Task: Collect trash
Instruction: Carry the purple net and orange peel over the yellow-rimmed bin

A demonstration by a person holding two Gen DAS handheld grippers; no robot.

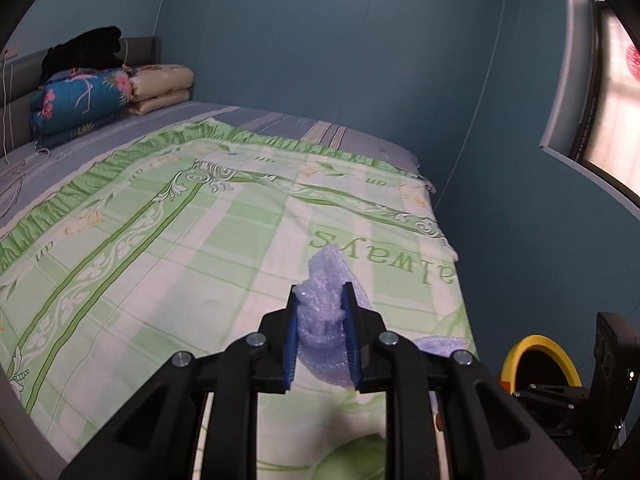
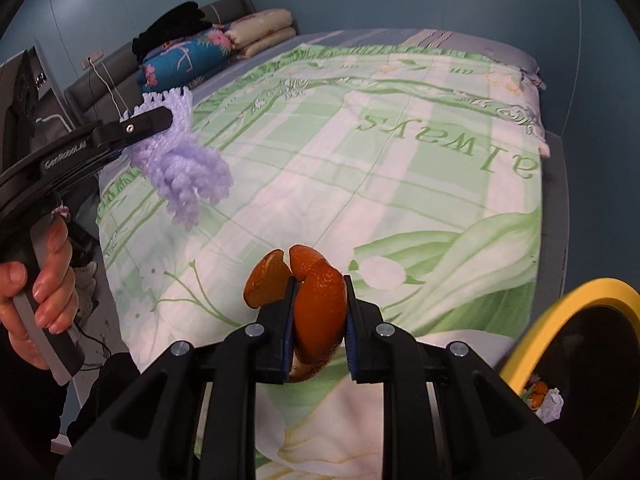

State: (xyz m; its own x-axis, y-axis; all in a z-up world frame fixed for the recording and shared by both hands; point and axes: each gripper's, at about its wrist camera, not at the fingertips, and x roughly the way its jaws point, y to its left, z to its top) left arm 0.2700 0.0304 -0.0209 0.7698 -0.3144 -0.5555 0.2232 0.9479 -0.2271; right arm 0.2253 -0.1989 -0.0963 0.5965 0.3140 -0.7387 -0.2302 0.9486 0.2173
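My left gripper is shut on a crumpled piece of purple foam wrap and holds it above the green-and-white bedspread. The same foam wrap hangs from the left gripper at the left of the right wrist view. My right gripper is shut on a piece of orange peel, held above the bed's near end. A bin with a yellow rim stands at the lower right, with peel and crumpled paper inside. The bin's rim also shows in the left wrist view.
Folded quilts and a black garment are piled at the head of the bed. Blue walls surround the bed, with a window on the right. A white cable lies at the bed's left side.
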